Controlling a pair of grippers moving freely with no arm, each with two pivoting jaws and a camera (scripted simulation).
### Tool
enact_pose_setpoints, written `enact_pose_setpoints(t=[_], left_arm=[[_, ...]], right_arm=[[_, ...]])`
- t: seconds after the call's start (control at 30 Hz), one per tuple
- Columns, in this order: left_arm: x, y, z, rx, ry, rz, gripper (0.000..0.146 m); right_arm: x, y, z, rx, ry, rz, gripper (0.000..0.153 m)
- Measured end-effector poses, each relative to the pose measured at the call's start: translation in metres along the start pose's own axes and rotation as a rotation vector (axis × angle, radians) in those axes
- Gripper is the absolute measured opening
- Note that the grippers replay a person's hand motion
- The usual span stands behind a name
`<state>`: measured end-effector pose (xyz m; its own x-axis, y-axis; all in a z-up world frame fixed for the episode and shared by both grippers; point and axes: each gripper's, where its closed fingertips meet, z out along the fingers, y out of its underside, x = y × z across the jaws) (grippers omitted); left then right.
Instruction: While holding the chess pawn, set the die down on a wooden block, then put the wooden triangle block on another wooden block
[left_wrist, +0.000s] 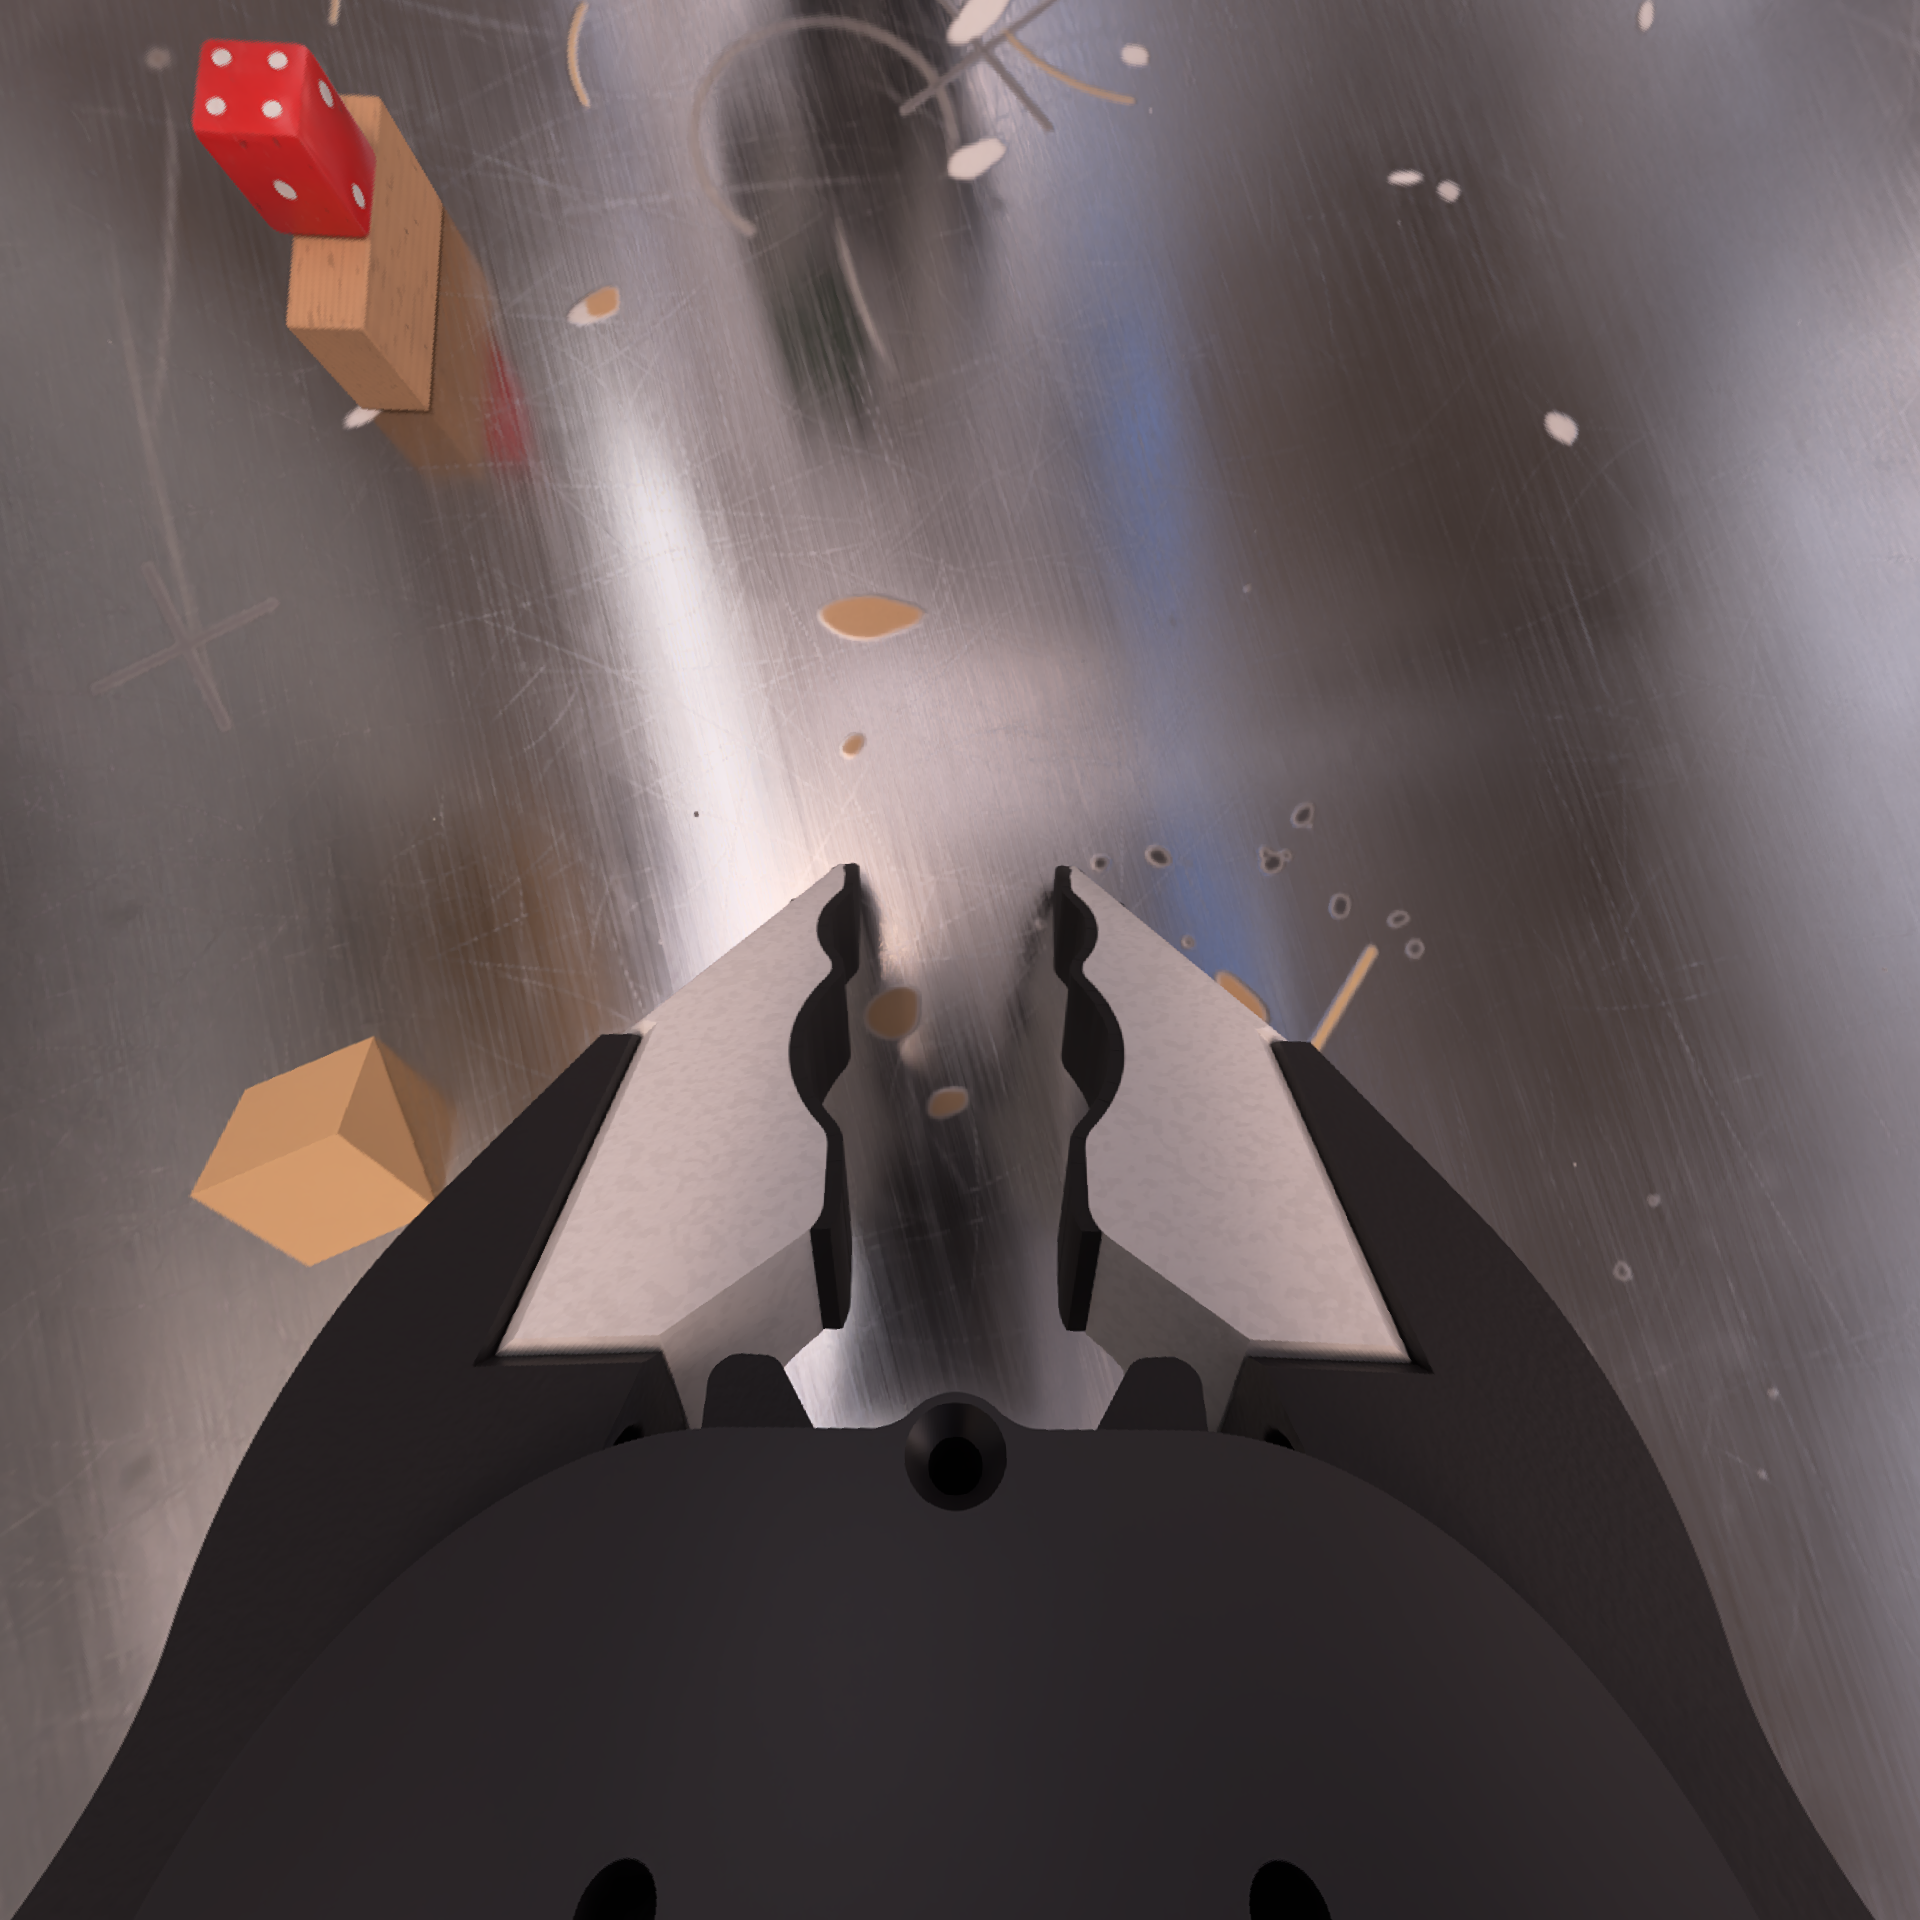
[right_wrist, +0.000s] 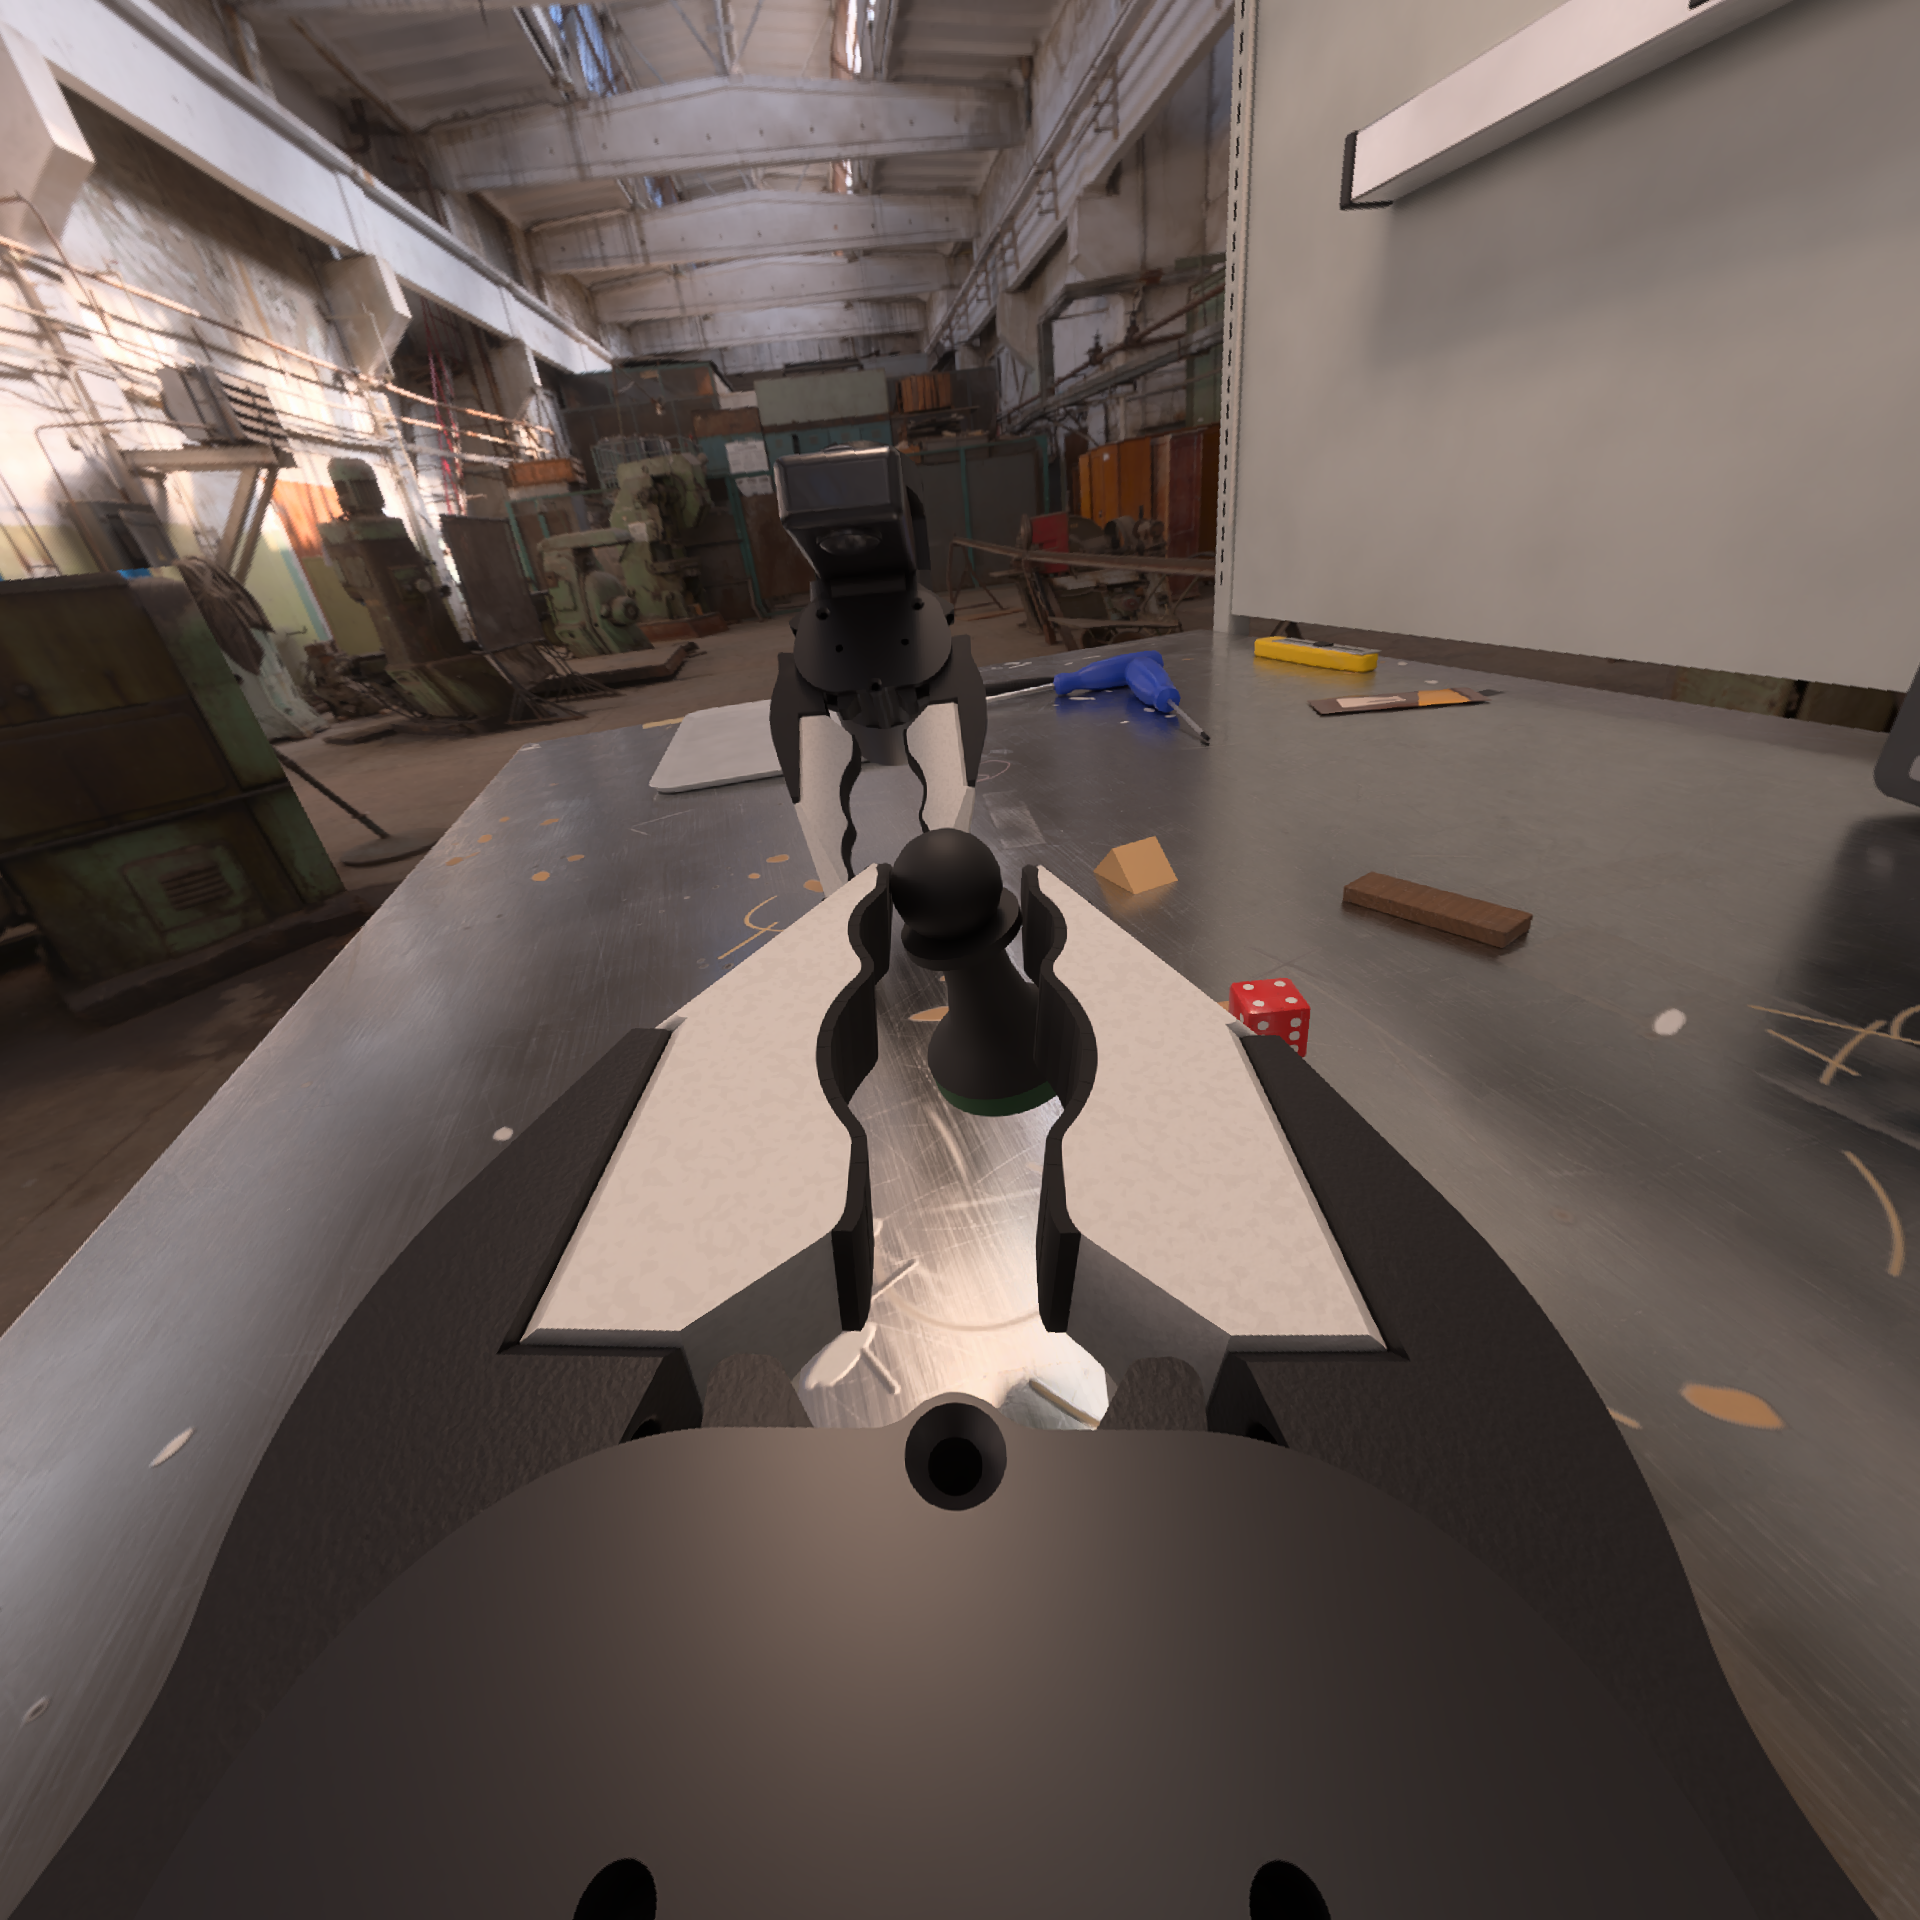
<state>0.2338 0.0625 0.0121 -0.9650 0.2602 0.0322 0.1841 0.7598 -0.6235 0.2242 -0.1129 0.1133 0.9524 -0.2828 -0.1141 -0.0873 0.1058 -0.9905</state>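
In the left wrist view, the red die (left_wrist: 281, 135) rests on one end of a light wooden block (left_wrist: 374, 291) at the far left. The wooden triangle block (left_wrist: 322, 1153) lies on the metal table (left_wrist: 1455, 623), just left of my left gripper (left_wrist: 956, 883), which is open and empty above the table. My right gripper (right_wrist: 956, 878) is shut on the black chess pawn (right_wrist: 977, 997), holding it tilted above the table. The right wrist view also shows the left gripper (right_wrist: 894, 836) ahead, the triangle block (right_wrist: 1138, 864), the die (right_wrist: 1270, 1013) and a dark wooden block (right_wrist: 1437, 909).
At the table's far side lie a blue-handled tool (right_wrist: 1122, 681), a yellow object (right_wrist: 1314, 652), a flat brown card (right_wrist: 1392, 701) and a grey pad (right_wrist: 717, 748). A grey wall panel (right_wrist: 1558, 416) stands at the back right. The table's left edge (right_wrist: 312, 1039) drops to the floor.
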Motion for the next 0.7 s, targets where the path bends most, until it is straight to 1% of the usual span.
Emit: enact_pose_setpoints(t=[0.13, 0.3, 0.33, 0.37, 0.4, 0.47, 0.53, 0.57, 0.63, 0.7], left_arm=[[-0.004, -0.002, 0.003, 0.029, -0.015, -0.007, 0.021], [-0.009, -0.005, 0.004, 0.043, -0.015, 0.007, 0.012], [-0.016, -0.008, 0.004, 0.058, -0.045, 0.011, 0.010], [-0.029, -0.012, 0.003, 0.074, -0.103, 0.001, 0.008], [-0.047, -0.017, 0.002, 0.085, -0.195, -0.023, 0.007], [-0.082, -0.028, 0.001, 0.105, -0.353, -0.071, 0.010], [-0.113, -0.037, 0.007, 0.119, -0.441, -0.142, 0.017], [-0.123, -0.039, 0.012, 0.105, -0.462, -0.171, 0.020], [-0.136, -0.046, 0.022, 0.098, -0.470, -0.183, 0.026], [-0.140, -0.052, 0.030, 0.102, -0.453, -0.169, 0.027]], right_arm=[[-0.001, 0.001, 0.000, -0.002, -0.005, 0.004, 0.024], [-0.002, 0.002, 0.002, -0.011, -0.012, 0.008, 0.024], [-0.002, 0.002, 0.002, -0.010, -0.013, 0.008, 0.024], [-0.002, 0.002, 0.003, -0.010, -0.013, 0.009, 0.024], [-0.002, 0.002, 0.003, -0.010, -0.013, 0.009, 0.024], [-0.002, 0.003, 0.003, -0.011, -0.011, 0.008, 0.024], [-0.001, 0.003, 0.003, -0.015, -0.008, 0.007, 0.024], [-0.001, 0.004, 0.003, -0.017, -0.006, 0.008, 0.024], [0.000, 0.005, 0.003, -0.022, 0.000, 0.013, 0.024], [0.000, 0.006, 0.002, -0.024, 0.003, 0.013, 0.024]])
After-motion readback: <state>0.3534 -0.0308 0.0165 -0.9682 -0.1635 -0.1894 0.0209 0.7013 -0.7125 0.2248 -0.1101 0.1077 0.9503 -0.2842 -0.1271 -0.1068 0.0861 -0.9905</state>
